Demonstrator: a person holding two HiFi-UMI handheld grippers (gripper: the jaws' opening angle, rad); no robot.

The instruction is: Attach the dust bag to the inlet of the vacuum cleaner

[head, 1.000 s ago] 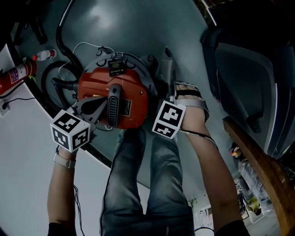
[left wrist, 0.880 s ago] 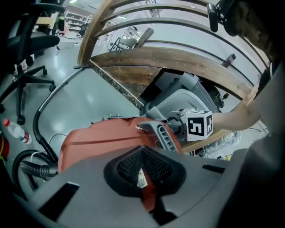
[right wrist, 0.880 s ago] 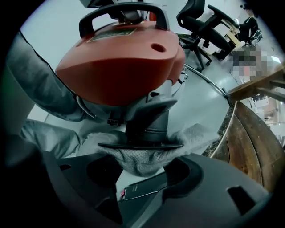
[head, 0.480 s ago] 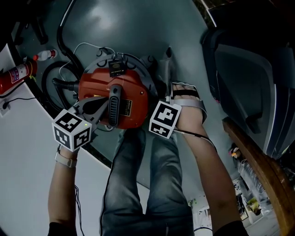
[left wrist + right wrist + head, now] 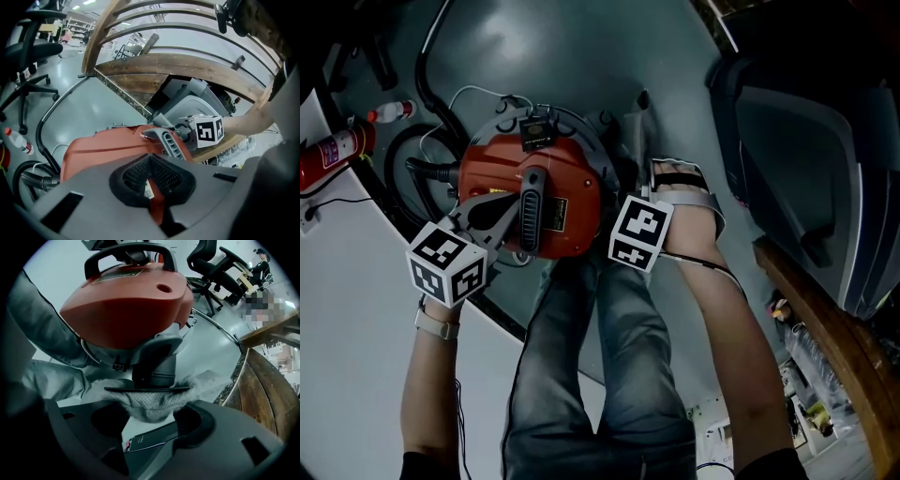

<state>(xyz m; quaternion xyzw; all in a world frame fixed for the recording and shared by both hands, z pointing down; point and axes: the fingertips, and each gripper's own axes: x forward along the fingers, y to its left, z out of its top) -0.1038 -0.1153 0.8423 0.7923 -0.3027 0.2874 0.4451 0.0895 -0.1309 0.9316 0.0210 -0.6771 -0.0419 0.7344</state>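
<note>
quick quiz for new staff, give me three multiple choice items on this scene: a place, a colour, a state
1. In the head view the fire extinguisher lies at: A left edge B right edge C bottom centre
2. The vacuum cleaner housing is: A blue B red C yellow
3. The right gripper holds: A nothing B a screwdriver C the dust bag
Key: 1 A, it lies by the left edge. 2 B, its top is red. 3 C, grey bag fabric fills the jaws below the inlet.

Dim head view, fisheye-warped gripper views with dark vignetted corners.
</note>
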